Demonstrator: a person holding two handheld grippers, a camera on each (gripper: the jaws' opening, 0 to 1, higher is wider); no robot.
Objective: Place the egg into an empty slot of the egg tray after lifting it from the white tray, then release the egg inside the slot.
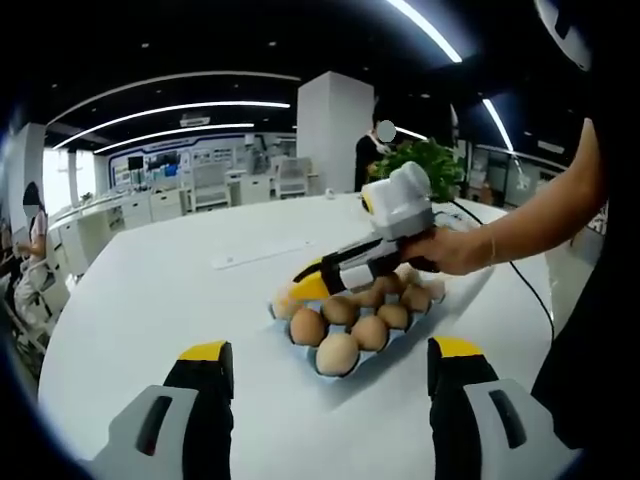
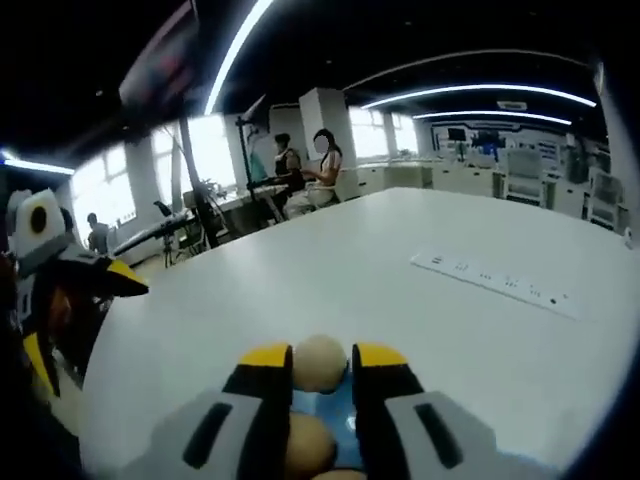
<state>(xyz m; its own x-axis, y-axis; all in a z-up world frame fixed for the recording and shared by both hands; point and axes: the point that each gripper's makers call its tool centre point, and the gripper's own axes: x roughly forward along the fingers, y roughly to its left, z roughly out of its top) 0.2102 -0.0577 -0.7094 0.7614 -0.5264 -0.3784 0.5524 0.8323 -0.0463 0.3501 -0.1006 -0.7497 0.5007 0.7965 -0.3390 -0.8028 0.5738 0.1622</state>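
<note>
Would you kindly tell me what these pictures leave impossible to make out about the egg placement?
- Left gripper view: the right claw covers the far end of the egg tray, hiding the slot it reaches.
- Right gripper view: the egg sits between the jaws; whether they pinch it is unclear.
- Right gripper view: the tray is cut off by the bottom edge.

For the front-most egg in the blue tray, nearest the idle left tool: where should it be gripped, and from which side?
Grip the front-most egg across its widest middle, coming down from above. It sits in a cup of the blue egg tray with only its rounded upper part exposed, and neighbouring eggs crowd its far sides, so a sideways approach looks blocked. The left tool is open, short of the tray; the right tool is at the tray's far corner.
</note>
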